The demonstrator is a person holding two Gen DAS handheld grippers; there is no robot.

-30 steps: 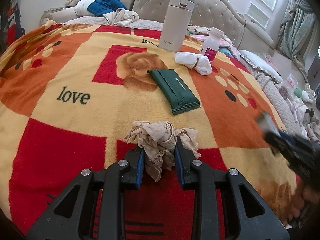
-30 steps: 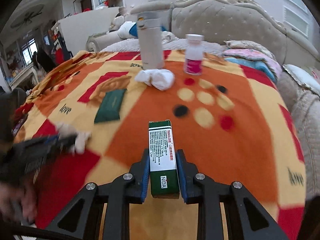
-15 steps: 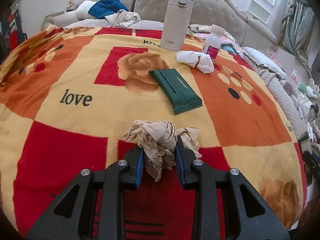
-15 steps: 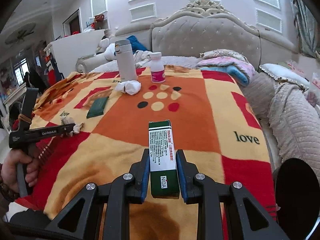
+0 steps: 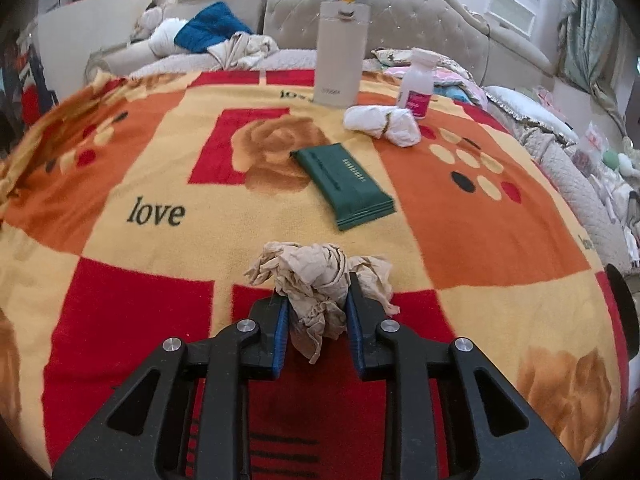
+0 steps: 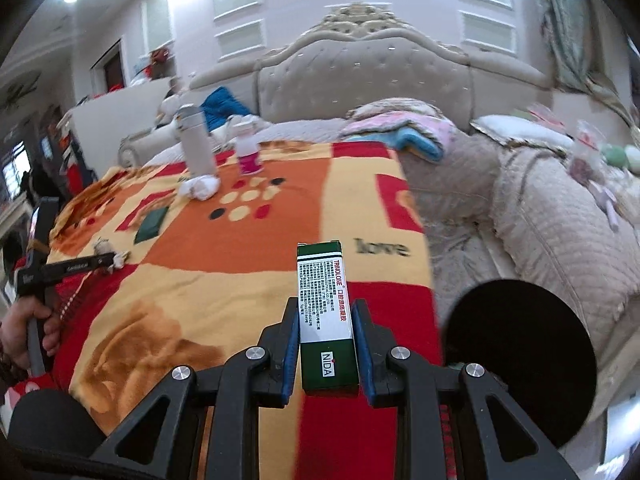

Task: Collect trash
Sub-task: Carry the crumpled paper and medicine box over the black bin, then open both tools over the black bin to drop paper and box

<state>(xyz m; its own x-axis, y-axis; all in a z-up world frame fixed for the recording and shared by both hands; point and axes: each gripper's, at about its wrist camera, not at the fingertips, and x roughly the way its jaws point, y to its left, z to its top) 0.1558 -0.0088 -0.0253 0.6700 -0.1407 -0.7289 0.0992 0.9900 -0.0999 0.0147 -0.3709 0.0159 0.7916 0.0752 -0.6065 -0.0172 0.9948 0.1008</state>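
Observation:
A crumpled beige tissue [image 5: 316, 272] lies on the patterned blanket [image 5: 160, 184], and my left gripper [image 5: 316, 300] has it between its blue pads; the jaws are closing and press its sides. In the right wrist view that left gripper [image 6: 106, 260] shows at the far left, in a person's hand [image 6: 24, 328]. My right gripper [image 6: 325, 308] is shut on a green and white medicine box [image 6: 322, 272], held lengthwise above the blanket's right edge. A white wad of paper [image 5: 384, 124] lies farther back on the blanket.
A green tissue packet [image 5: 344, 184], a beige thermos [image 5: 340, 52] and a small white bottle [image 5: 418, 84] sit on the blanket. A black round object [image 6: 520, 356] is low at the right, beside the bed. Quilted bedding [image 6: 560, 220] and the padded headboard [image 6: 360, 80] lie beyond.
My right gripper has swung right with the box, from over the blanket's middle to its right edge, and the black round object has come into view. The left gripper has stayed at the tissue.

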